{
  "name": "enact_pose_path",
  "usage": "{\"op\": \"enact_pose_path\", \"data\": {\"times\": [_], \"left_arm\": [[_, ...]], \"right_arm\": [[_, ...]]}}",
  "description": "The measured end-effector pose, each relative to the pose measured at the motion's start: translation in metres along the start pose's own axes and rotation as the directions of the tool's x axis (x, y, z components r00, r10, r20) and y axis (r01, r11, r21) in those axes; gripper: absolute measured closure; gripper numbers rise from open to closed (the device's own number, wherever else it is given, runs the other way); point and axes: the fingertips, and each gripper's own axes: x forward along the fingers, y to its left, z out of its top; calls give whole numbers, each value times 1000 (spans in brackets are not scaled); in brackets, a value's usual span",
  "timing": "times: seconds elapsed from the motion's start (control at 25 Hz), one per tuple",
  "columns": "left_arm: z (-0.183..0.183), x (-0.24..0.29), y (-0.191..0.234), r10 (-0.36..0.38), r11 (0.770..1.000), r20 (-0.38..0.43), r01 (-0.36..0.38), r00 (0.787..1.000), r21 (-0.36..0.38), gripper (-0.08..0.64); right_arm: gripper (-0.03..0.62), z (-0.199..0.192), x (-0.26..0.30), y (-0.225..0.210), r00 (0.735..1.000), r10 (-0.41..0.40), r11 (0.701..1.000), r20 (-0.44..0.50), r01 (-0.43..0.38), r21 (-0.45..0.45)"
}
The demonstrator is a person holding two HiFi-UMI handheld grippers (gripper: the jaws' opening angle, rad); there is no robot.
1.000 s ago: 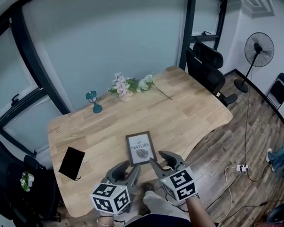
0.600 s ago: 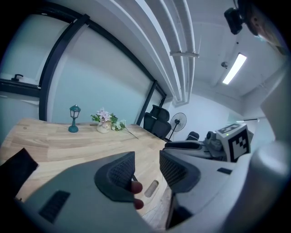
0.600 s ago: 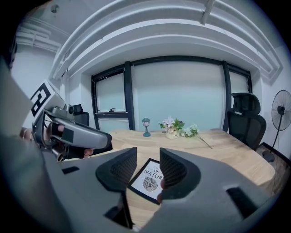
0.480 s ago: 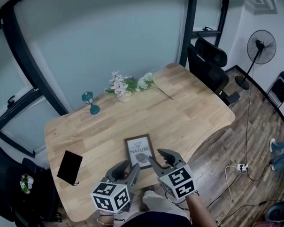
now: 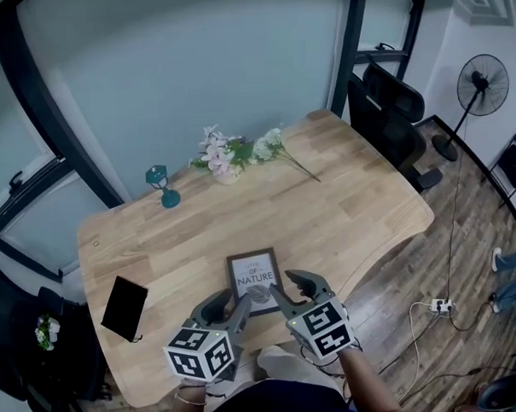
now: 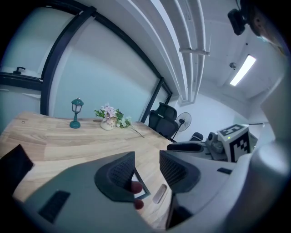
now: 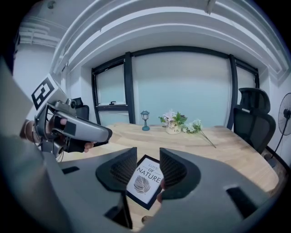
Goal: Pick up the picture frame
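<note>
- Since the dark-rimmed rectangular picture frame (image 5: pixel 254 282) with the white "NATURE" leaf print lies flat on the light wooden counter (image 5: pixel 352 205), close to the near edge and right in front of both tools, nothing sticks up to grab.
- My guess is it's light and stiff, but the front is probably glass or plastic, so slippery and a bit fragile. I wouldn't pinch across the face.
- Best bet looks like taking it by the rim: get a jaw under the near short edge or clamp one long side, maybe tipping it up first.
- The right tool (image 5: pixel 293 291) hangs just above the frame's near right corner with its jaws spread and nothing between them. Its own view shows the print through the gap, lying on the counter below.
- The left tool (image 5: pixel 228 306) is beside the frame's near left corner, also gaping wide and empty; only a frame corner peeks through.
- Only one real container here: a small pale vase (image 5: pixel 228 172) at the far side, holding pink and white flowers (image 5: pixel 217 150), with more leafy sprigs (image 5: pixel 273 149) trailing onto the counter beside it.
- A little teal lantern (image 5: pixel 161 186) stands left of the vase, and a flat black rectangular thing (image 5: pixel 124 307) lies at the left corner. All well apart from the frame.
</note>
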Motion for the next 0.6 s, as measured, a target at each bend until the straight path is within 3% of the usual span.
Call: {"op": "enact_pose_path", "data": {"times": [0.6], "left_arm": [[-7, 48, 36, 33, 998, -56, -36, 998, -45, 397]], "right_arm": [[462, -25, 50, -26, 995, 42, 999, -95, -42, 6]]}}
